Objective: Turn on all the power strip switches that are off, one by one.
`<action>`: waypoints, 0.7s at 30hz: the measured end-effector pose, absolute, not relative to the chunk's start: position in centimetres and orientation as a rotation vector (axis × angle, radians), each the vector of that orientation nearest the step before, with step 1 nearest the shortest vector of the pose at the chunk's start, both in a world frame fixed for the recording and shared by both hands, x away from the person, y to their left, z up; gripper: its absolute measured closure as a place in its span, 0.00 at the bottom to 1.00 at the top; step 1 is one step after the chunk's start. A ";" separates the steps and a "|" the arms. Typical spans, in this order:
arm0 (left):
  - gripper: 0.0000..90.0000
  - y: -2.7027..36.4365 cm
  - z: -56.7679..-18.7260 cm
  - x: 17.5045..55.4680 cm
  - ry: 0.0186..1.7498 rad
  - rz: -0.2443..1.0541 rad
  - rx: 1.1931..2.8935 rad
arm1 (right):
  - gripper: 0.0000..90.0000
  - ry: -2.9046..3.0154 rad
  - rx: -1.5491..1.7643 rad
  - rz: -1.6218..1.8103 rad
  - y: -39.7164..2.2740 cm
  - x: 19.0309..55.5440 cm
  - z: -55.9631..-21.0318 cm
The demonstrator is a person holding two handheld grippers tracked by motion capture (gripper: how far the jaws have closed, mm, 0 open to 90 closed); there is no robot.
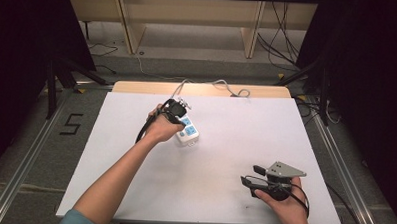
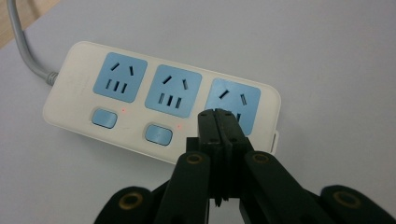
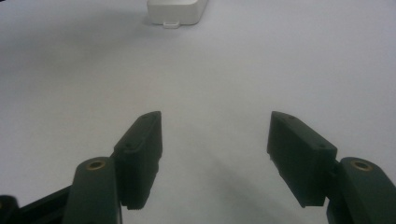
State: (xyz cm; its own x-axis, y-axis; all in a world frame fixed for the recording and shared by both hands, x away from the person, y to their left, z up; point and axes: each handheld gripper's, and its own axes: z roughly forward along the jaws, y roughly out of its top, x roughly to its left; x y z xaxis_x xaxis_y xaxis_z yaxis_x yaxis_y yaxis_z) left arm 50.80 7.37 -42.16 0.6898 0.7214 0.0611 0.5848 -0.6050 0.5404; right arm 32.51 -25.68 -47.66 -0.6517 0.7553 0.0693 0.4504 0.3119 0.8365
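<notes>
A white power strip [image 1: 188, 131] with blue sockets lies on the white table [image 1: 225, 153], its grey cord [image 1: 222, 85] running off the far edge. In the left gripper view the power strip [image 2: 93, 100] shows three blue sockets and blue switches. My left gripper [image 2: 215, 114] is shut, jaws pressed together with nothing between them, and its tip sits over the third socket's end of the strip. The left gripper [image 1: 179, 111] is held over the strip's far end. My right gripper [image 1: 250, 175] rests near the table's front right, open and empty. Past the right gripper [image 3: 215, 121] lies the strip's end [image 3: 176, 11].
A wooden strip [image 1: 137, 86] edges the table's far side, where the cord loops. Dark stands and loose cables flank the table on the floor. A "5" mark [image 1: 71, 123] sits on the floor at the left.
</notes>
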 end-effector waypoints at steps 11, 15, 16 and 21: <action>1.00 7.0 -42.7 50.7 1.009 0.346 2.446 | 0.41 2.248 1.084 1.267 -25.7 32.5 -47.7; 1.00 6.9 -42.8 50.8 1.012 0.343 2.451 | 0.41 2.251 1.081 1.266 -25.7 32.5 -47.7; 1.00 6.9 -42.9 50.8 1.013 0.341 2.452 | 0.41 2.252 1.082 1.265 -25.7 32.5 -47.7; 1.00 7.0 -43.1 50.9 1.023 0.338 2.462 | 0.41 2.250 1.082 1.267 -25.7 32.5 -47.7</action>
